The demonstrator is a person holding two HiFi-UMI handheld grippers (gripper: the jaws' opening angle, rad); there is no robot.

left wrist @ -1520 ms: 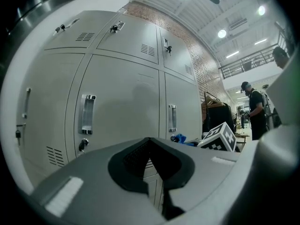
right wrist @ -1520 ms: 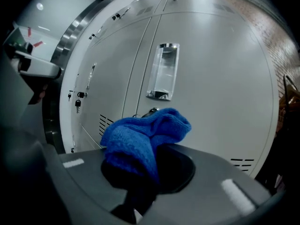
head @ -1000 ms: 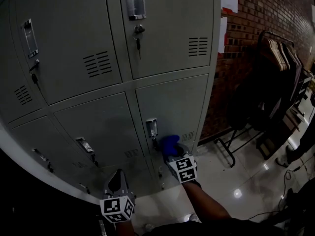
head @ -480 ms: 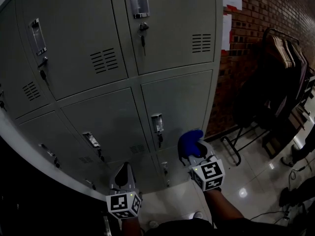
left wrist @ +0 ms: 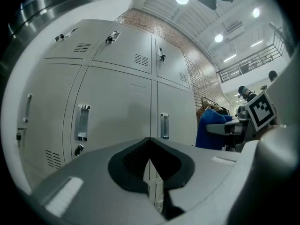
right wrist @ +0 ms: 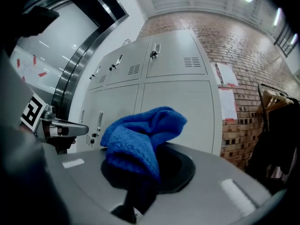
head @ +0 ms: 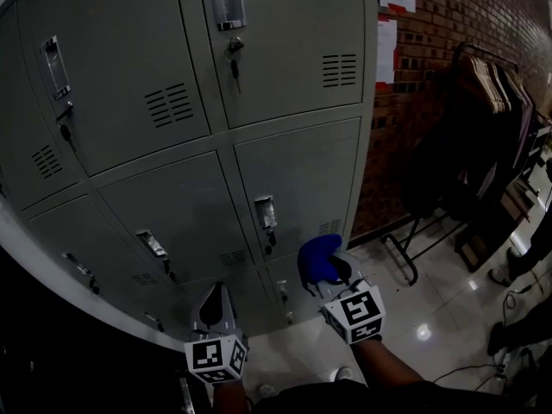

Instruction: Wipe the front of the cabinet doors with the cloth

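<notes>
Cloth [right wrist: 143, 132] pinched in right gripper [right wrist: 140, 184], left gripper [left wrist: 150, 170] closed, empty

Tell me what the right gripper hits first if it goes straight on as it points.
Most likely the grey cabinet door ahead, touched first by the blue cloth that the right gripper holds in its jaws. The gap to the door is unclear.

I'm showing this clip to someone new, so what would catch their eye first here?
The bright blue cloth, pinched in the right gripper near the lower doors of the grey cabinet. Then the red brick wall at right, with a dark clothes rack before it.
</notes>
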